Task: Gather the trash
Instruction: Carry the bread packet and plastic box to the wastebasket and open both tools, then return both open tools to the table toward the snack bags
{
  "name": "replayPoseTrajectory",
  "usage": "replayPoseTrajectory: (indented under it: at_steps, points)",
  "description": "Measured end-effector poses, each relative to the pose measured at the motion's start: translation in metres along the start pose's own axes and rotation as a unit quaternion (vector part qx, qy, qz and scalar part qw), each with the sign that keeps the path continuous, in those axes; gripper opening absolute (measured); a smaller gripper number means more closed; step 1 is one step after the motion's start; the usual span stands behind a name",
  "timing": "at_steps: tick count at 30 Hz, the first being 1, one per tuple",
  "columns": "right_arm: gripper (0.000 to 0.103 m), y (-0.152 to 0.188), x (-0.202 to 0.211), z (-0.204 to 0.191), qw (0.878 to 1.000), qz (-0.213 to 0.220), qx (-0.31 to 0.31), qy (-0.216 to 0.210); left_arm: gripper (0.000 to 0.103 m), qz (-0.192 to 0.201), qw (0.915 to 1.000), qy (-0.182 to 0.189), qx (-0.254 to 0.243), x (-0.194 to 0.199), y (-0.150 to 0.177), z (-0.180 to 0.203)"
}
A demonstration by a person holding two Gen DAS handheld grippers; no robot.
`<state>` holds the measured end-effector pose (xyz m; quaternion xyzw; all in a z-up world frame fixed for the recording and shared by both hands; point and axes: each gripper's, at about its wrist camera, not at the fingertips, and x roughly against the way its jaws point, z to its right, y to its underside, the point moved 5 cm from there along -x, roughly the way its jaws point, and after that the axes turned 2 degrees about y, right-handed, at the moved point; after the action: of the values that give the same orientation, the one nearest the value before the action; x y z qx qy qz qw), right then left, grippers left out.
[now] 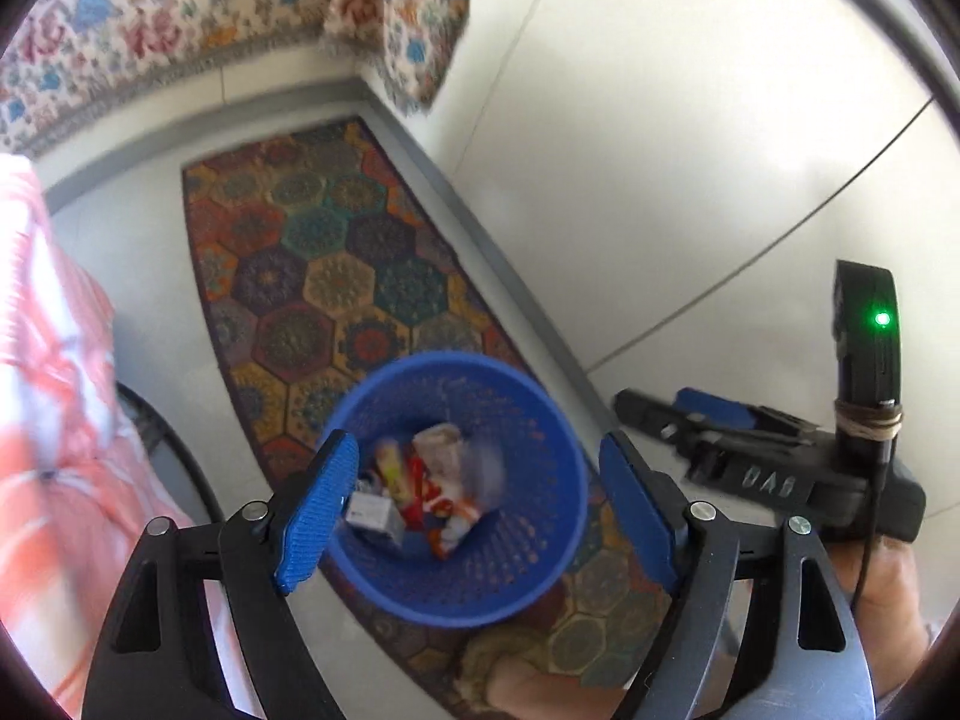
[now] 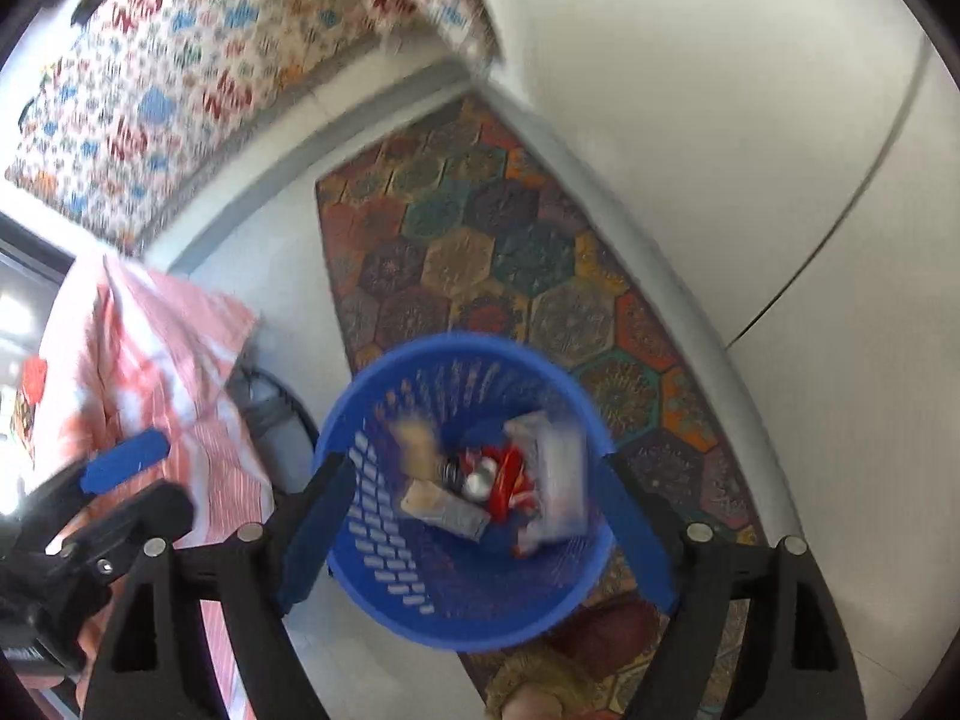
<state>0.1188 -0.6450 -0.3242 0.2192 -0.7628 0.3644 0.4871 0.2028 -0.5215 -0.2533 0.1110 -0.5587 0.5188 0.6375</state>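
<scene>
A blue perforated trash basket stands on a patterned rug, seen from above; it also shows in the right wrist view. Inside lie several pieces of trash: wrappers, a small box, red packaging, and a blurred silvery packet. My left gripper is open and empty, its blue pads either side of the basket's mouth. My right gripper is open and empty, also above the basket. The right gripper shows in the left wrist view; the left gripper shows in the right wrist view.
A hexagon-patterned rug lies on the pale tiled floor. A floral cloth hangs at the top. A pink striped cloth drapes on the left over a dark round frame.
</scene>
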Motion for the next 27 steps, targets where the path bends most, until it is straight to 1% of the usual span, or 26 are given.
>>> replayPoseTrajectory:
  at_steps: [3, 5, 7, 9, 11, 13, 15, 17, 18, 20, 22, 25, 27]
  points:
    - [0.084, -0.011, 0.044, -0.011, 0.998, 0.062, 0.011, 0.02, 0.084, 0.039, 0.9991, -0.009, -0.014, 0.052, -0.003, 0.002]
    - [0.084, -0.019, 0.081, -0.028, 0.994, 0.105, 0.034, 0.026, 0.084, 0.062, 0.9977, -0.01, -0.025, 0.092, -0.001, 0.001]
    - [0.084, -0.024, 0.118, -0.052, 0.988, 0.142, 0.061, 0.026, 0.089, 0.081, 0.996, -0.015, -0.035, 0.128, 0.004, -0.006]
    - [0.084, -0.024, 0.152, -0.08, 0.981, 0.173, 0.088, 0.019, 0.095, 0.1, 0.9938, -0.029, -0.04, 0.164, 0.018, -0.019]
    - [0.084, -0.02, 0.177, -0.108, 0.975, 0.193, 0.111, 0.01, 0.098, 0.113, 0.9917, -0.05, -0.037, 0.193, 0.039, -0.041]
    - [0.084, -0.011, 0.191, -0.138, 0.97, 0.204, 0.135, 0.002, 0.098, 0.113, 0.9907, -0.073, -0.019, 0.213, 0.063, -0.071]
    - [0.084, 0.001, 0.195, -0.169, 0.966, 0.204, 0.16, -0.009, 0.098, 0.103, 0.9897, -0.099, 0.008, 0.225, 0.09, -0.108]
    - [0.084, 0.017, 0.186, -0.204, 0.963, 0.196, 0.186, -0.017, 0.098, 0.093, 0.9862, -0.133, 0.035, 0.232, 0.115, -0.147]
    - [0.084, 0.026, 0.179, -0.22, 0.961, 0.19, 0.199, -0.02, 0.098, 0.087, 0.9825, -0.157, 0.05, 0.234, 0.127, -0.169]
    - [0.084, 0.046, 0.16, -0.257, 0.959, 0.174, 0.224, -0.026, 0.098, 0.084, 0.9716, -0.209, 0.072, 0.243, 0.149, -0.212]
    - [0.084, 0.069, 0.135, -0.294, 0.957, 0.146, 0.246, -0.04, 0.098, 0.081, 0.9609, -0.247, 0.096, 0.248, 0.166, -0.247]
    - [0.084, 0.099, 0.103, -0.347, 0.951, 0.121, 0.279, -0.054, 0.098, 0.081, 0.9463, -0.278, 0.143, 0.26, 0.184, -0.298]
    - [0.084, 0.121, 0.083, -0.376, 0.946, 0.109, 0.301, -0.058, 0.099, 0.079, 0.9388, -0.29, 0.169, 0.262, 0.192, -0.324]
